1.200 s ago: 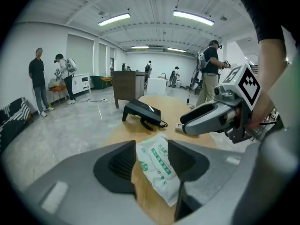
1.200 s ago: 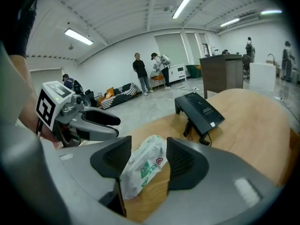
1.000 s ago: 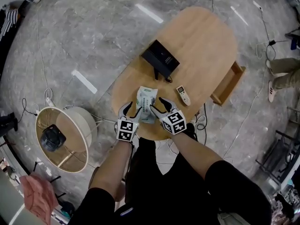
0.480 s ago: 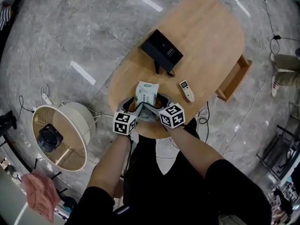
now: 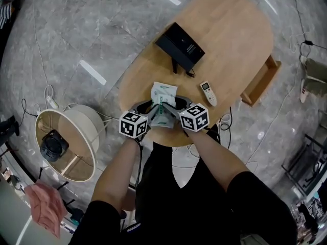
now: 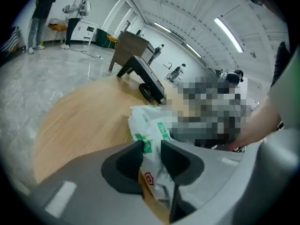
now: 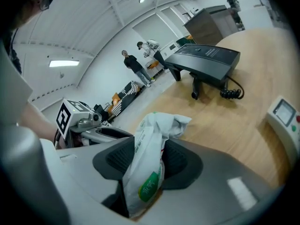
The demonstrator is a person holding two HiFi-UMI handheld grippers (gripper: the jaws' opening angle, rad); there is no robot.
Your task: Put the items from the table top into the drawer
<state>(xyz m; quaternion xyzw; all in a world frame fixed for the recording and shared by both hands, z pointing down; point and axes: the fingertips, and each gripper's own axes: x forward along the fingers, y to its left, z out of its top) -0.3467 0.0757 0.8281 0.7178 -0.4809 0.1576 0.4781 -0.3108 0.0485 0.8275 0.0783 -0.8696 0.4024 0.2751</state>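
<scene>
A white and green wipes packet (image 5: 164,93) lies at the near end of the oval wooden table (image 5: 230,40). Both grippers grip its near part from opposite sides. My left gripper (image 5: 152,106) is shut on the packet's left edge (image 6: 150,123), which runs between the left gripper's (image 6: 151,146) dark pads. My right gripper (image 5: 175,106) has just been closing; the right gripper (image 7: 149,145) now squeezes the crumpled packet (image 7: 157,125) upright between its ribbed pads. The open wooden drawer (image 5: 261,80) sticks out at the table's right side.
A black desk phone (image 5: 181,46) with a coiled cord (image 7: 232,93) stands mid-table. A white remote (image 5: 208,93) lies right of the packet. On the floor to the left sits a lampshade (image 5: 66,142), with cables nearby. People stand far off in the room (image 6: 75,13).
Both grippers came down and closed in on the packet from either side. Its near end, flat before, is now pinched up and crumpled between them.
</scene>
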